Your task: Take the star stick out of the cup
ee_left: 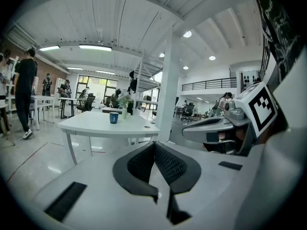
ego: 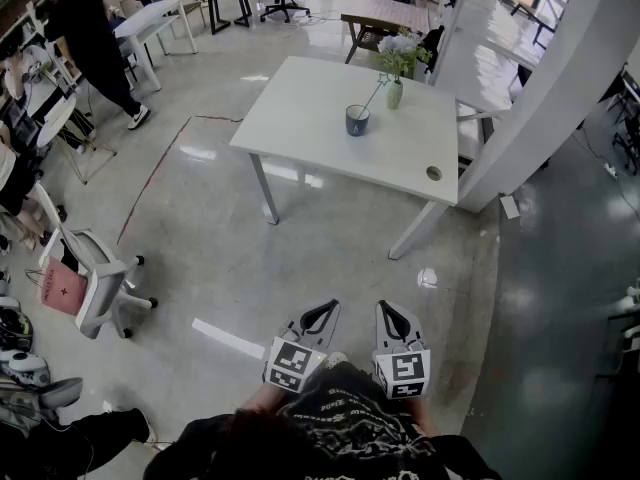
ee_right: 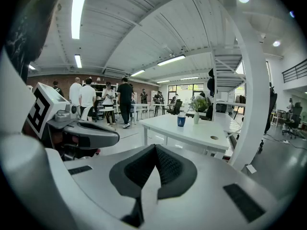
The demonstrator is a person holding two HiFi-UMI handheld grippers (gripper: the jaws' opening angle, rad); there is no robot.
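At the far left a white office chair (ego: 95,268) stands on the shiny floor, well apart from the work. The left gripper (ego: 320,315) is held low in front of the person's body, its fingers (ee_left: 139,164) clenched tip to tip with nothing between them. Further on, the white desk (ego: 300,108) carries the dark cup (ego: 357,120), set toward its far side. The star stick (ego: 372,96) stands in the cup and leans up and to the right toward the small vase (ego: 395,94) of flowers just beside it. Its star end is too small to make out. Right of that, the right gripper (ego: 391,314) hangs beside the left one, its fingers (ee_right: 172,169) also pressed together on nothing. Both grippers are well away from the desk, so the reach has not begun.

The stick looks thin and light, probably stiff but easy to bend or snap if squeezed hard. The best hold seems to be the bare shaft above the rim, drawn out along its lean, since a sideways pull could tip the cup or knock the vase.
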